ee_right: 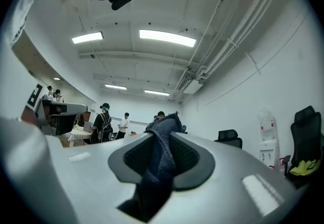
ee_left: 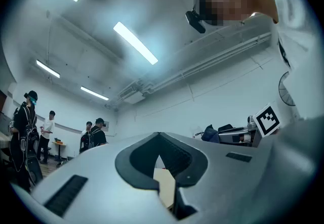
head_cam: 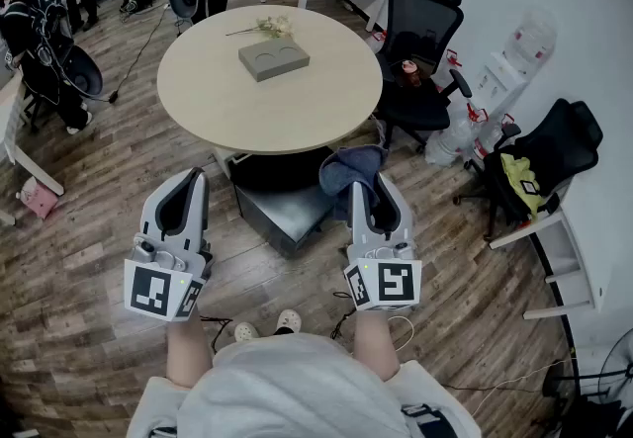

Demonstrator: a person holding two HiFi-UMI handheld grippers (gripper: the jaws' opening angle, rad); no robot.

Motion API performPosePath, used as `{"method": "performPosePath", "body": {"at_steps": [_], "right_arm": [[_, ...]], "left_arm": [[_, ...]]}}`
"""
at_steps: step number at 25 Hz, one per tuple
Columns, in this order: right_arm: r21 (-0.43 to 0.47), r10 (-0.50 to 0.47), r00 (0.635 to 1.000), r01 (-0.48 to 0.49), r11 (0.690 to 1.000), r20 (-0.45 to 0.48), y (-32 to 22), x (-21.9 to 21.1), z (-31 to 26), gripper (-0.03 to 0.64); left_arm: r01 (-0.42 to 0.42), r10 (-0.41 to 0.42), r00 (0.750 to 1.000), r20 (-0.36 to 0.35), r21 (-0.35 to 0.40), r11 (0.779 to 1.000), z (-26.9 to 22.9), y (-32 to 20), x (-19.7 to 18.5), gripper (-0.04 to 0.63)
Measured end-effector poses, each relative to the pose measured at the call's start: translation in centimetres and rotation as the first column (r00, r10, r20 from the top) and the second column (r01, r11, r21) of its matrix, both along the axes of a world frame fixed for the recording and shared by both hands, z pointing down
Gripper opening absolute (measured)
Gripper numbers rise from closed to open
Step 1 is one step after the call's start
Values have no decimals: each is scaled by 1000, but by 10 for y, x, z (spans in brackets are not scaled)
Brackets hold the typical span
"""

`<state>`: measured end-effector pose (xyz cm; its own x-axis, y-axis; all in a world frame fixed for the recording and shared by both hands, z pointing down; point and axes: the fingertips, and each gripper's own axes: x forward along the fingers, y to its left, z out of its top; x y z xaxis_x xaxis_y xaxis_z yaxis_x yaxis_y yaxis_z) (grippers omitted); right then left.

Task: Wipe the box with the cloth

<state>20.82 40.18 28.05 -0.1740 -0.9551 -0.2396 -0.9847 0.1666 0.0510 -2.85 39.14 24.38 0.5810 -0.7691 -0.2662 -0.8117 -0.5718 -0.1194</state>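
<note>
A flat grey box (head_cam: 273, 58) with two round hollows lies on the round beige table (head_cam: 227, 105), far ahead of both grippers. The dark blue cloth (head_cam: 352, 167) hangs bunched from my right gripper (head_cam: 358, 187), which is shut on it; in the right gripper view the cloth (ee_right: 161, 152) fills the space between the pads. My left gripper (head_cam: 195, 175) is held low at the left, beside the right one, shut with nothing in it. In the left gripper view, only a thin slit shows at the left gripper (ee_left: 159, 139). Both grippers point upward, short of the table's near edge.
A sprig of flowers (head_cam: 269, 27) lies behind the box. A dark metal bin (head_cam: 285, 211) stands under the table's near edge. Black office chairs (head_cam: 423, 43) and a water dispenser (head_cam: 506, 65) are at the right. People (head_cam: 40, 50) stand at the back left.
</note>
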Motion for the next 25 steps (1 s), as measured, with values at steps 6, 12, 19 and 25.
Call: {"method": "performPosePath", "body": {"at_steps": [6,12,19,25], "right_arm": [[8,-12,1000,12,1000,-7,-2,-2,-2,101],[19,-19,1000,19,1000,13,-6,6,-3,101],[17,-62,997,61,998,41,-10,24,1,103],[21,-95,994,94,995,47,-18,30,3,101]], "left_arm": [[-2,2,1000,-1,10,1000,-3,0,5,3],[-2,1,1000,3,19,1000,-6,-3,16,3],[7,-7,1000,-6,34,999,-7,-4,37,3],[21,-21,1000,4,40,999,-6,-3,49,3]]}}
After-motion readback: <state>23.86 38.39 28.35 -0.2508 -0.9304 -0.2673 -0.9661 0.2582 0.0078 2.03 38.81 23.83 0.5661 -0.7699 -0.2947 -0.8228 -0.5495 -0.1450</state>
